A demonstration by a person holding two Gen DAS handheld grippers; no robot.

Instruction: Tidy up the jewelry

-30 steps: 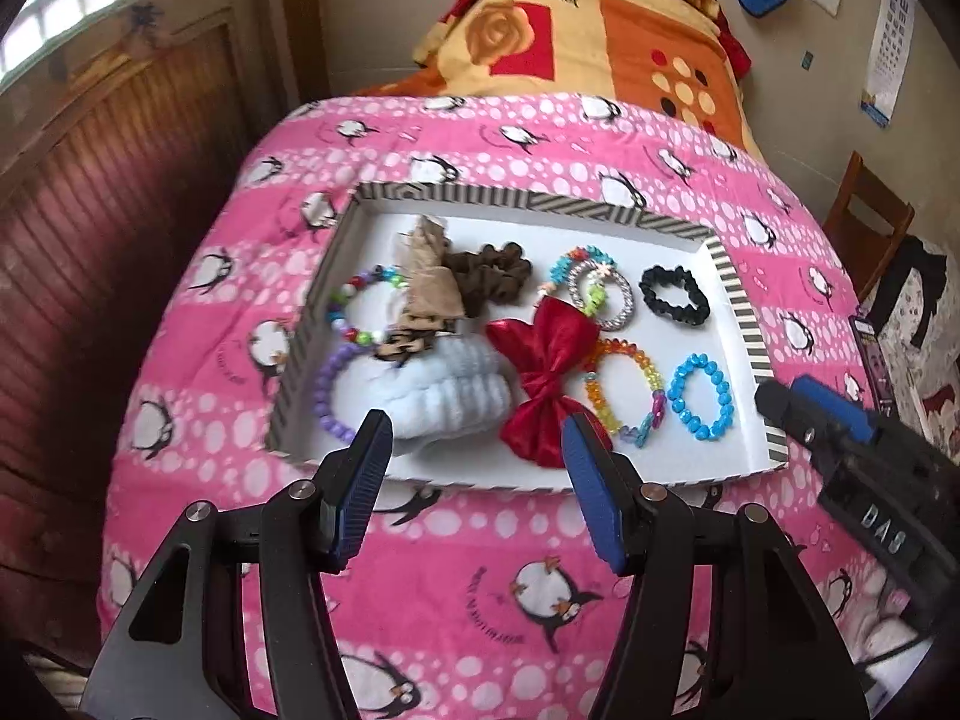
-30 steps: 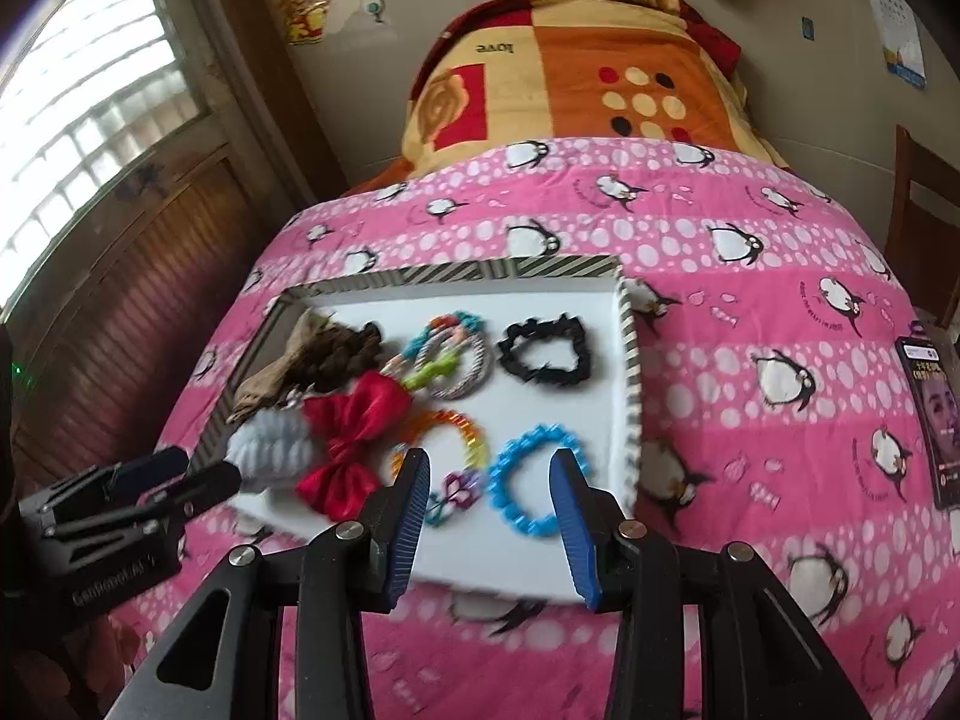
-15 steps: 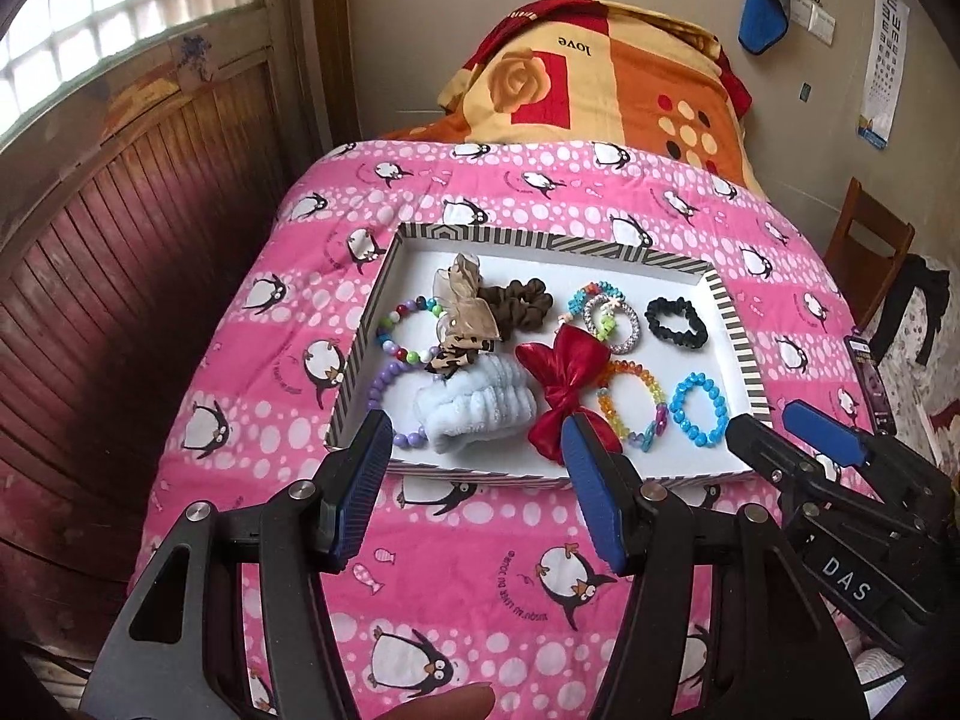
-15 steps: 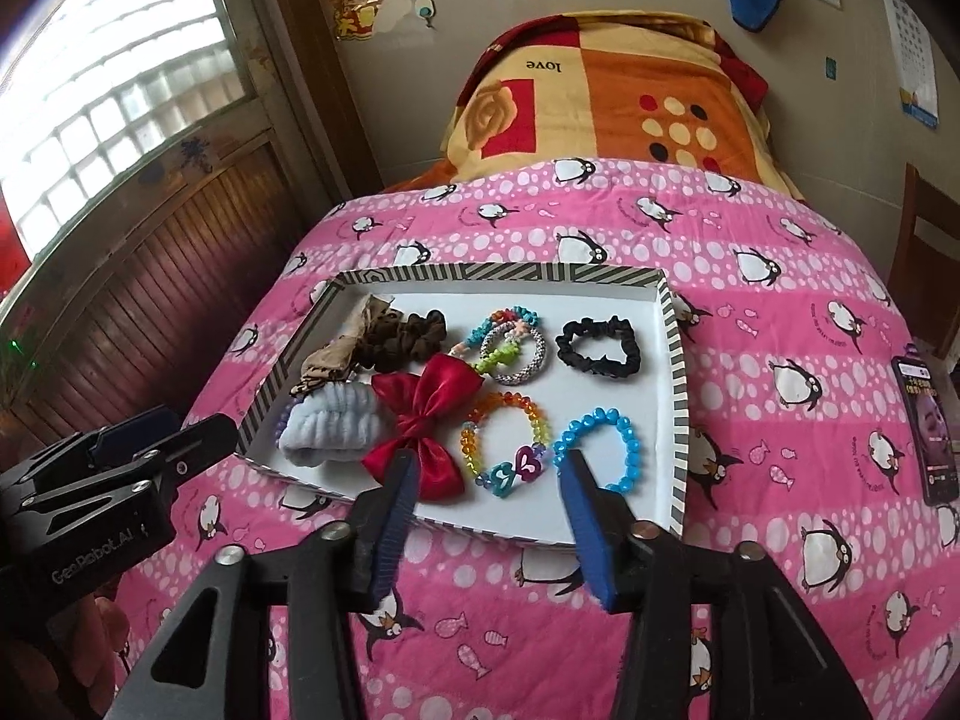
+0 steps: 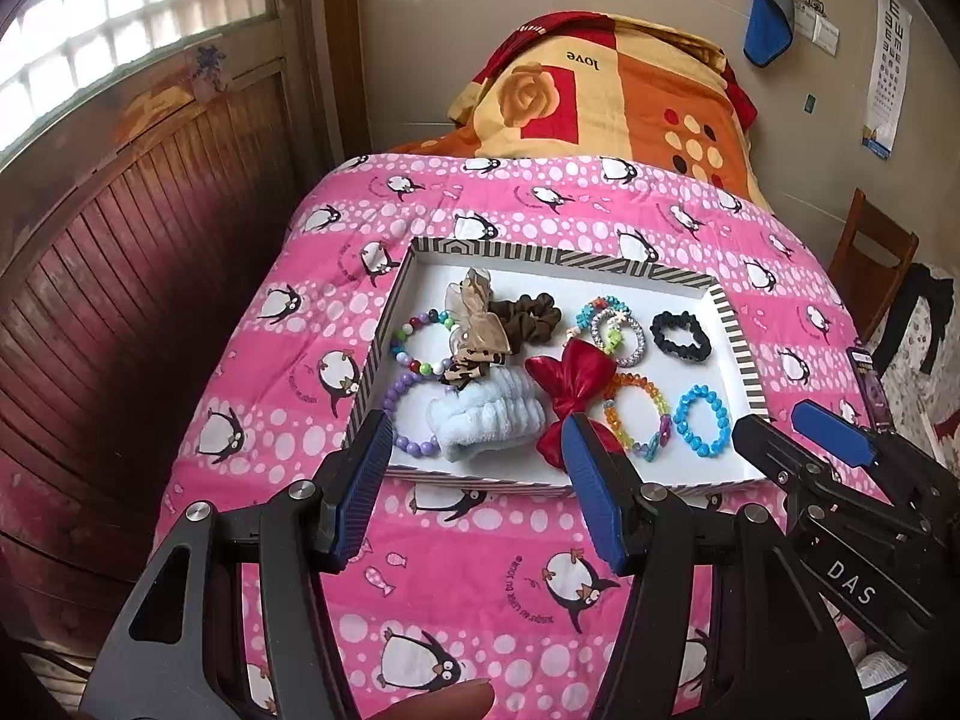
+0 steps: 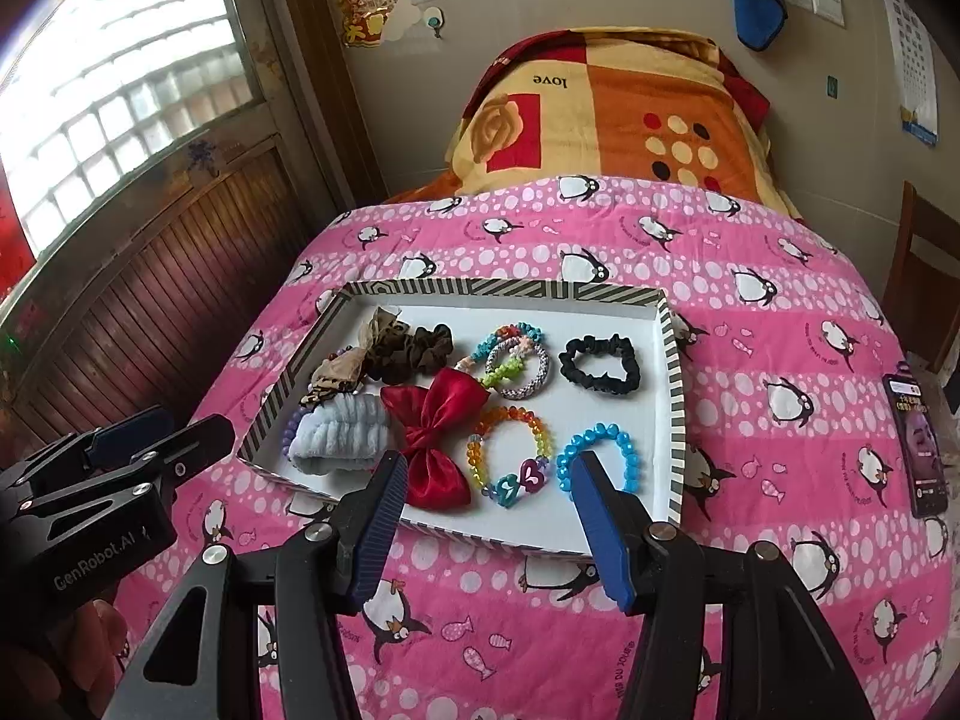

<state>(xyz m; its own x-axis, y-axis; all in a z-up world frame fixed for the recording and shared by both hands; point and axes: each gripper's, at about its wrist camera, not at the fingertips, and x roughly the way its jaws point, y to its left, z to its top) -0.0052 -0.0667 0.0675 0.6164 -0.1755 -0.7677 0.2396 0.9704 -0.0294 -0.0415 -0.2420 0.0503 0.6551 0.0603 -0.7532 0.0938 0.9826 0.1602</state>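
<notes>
A shallow white tray with a grey-striped rim (image 5: 741, 354) lies on a pink penguin-print quilt (image 5: 480, 546), and both grippers hang above the quilt on its near side, apart from it. Left to right in the tray: a lilac bead bracelet (image 5: 401, 414) at the near left corner with a multicoloured round-bead bracelet (image 5: 414, 341) behind it, a sheer beige ribbon bow (image 5: 477, 315) overlapping a brown fabric scrunchie (image 5: 528, 318), a pale blue plush hairband (image 5: 489, 417), a red satin bow (image 5: 573, 384) touching it, a cluster of turquoise and silvery bracelets (image 5: 615, 327), an orange-and-rainbow crystal bracelet (image 5: 636, 414), a bright blue bead bracelet (image 5: 702, 420) and a black scrunchie (image 5: 681, 336) at the far right.

The left gripper (image 5: 474, 474) has its blue-padded jaws spread wide with nothing between them; its fingers overlap the tray's near rim. The right gripper (image 6: 489, 507) is equally wide and empty, its pads covering the bow's edge and the blue bracelet's edge.

The left view shows a wooden chair (image 5: 870, 258) and wall chart at right; the right view shows heart charms on the rainbow bracelet and a phone (image 6: 918, 444) lying on the quilt, plus a bright window (image 6: 114, 78)
</notes>
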